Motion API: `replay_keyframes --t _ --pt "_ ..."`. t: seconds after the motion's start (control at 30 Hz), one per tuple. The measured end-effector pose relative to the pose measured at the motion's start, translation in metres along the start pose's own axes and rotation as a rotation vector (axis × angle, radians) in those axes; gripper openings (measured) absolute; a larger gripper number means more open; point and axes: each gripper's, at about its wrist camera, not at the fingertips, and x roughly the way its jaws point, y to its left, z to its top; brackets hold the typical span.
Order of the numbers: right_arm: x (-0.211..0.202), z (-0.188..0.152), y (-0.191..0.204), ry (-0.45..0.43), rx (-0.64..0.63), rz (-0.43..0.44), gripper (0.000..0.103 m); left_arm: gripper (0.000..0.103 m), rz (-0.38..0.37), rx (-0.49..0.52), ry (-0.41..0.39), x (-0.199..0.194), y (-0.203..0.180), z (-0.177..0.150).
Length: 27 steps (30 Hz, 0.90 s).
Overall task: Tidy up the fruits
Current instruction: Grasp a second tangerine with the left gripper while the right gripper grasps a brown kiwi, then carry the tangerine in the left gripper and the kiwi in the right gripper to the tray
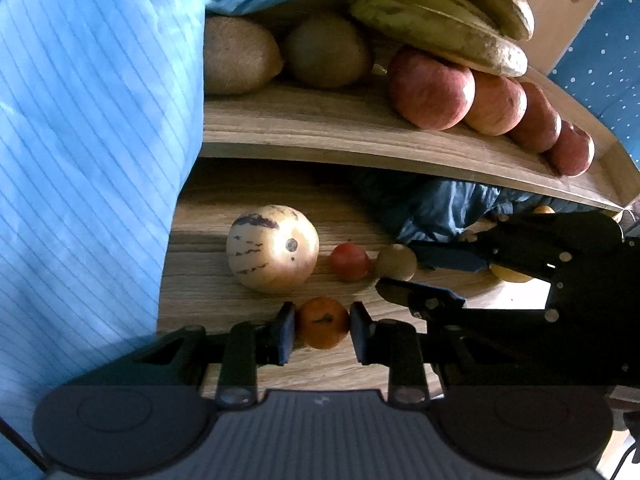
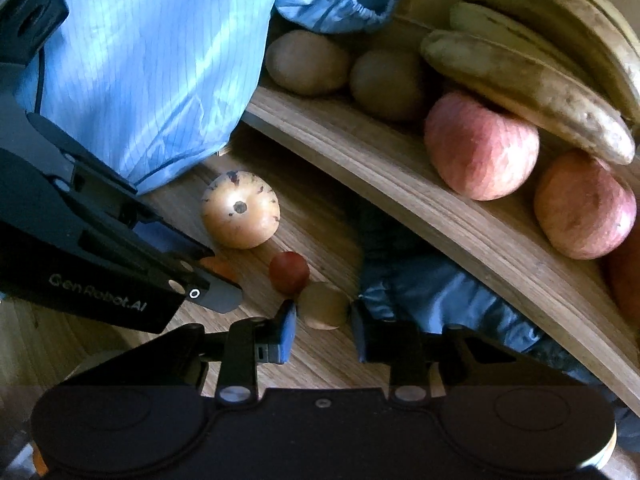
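My left gripper [image 1: 323, 326] is shut on a small orange fruit [image 1: 323, 322] on the lower wooden shelf [image 1: 208, 276]. Beyond it lie a pale striped melon [image 1: 273, 249], a small red fruit [image 1: 349, 262] and a small tan fruit [image 1: 396, 263]. My right gripper [image 2: 323, 320] stands around the tan fruit [image 2: 323, 306], its pads a little apart from it; it shows as a black tool [image 1: 520, 264] in the left wrist view. The upper shelf [image 1: 320, 128] holds kiwis [image 1: 326, 50], red apples [image 1: 430, 88] and bananas [image 1: 440, 28].
A person's light blue striped garment [image 1: 92, 140] fills the left side. Dark blue cloth [image 1: 448, 204] lies at the back of the lower shelf. The upper shelf's edge [image 2: 440, 216] overhangs the lower one. The left gripper's body [image 2: 92, 256] crosses the right wrist view.
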Motion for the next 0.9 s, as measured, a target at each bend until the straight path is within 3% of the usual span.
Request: replay_keyframes --t 0.9 --pt "-0.095 -0.036 0.015 -0.087 0.11 -0.051 0.031 0.031 -0.041 0.035 -0.06 -0.043 -0.035 -0.031"
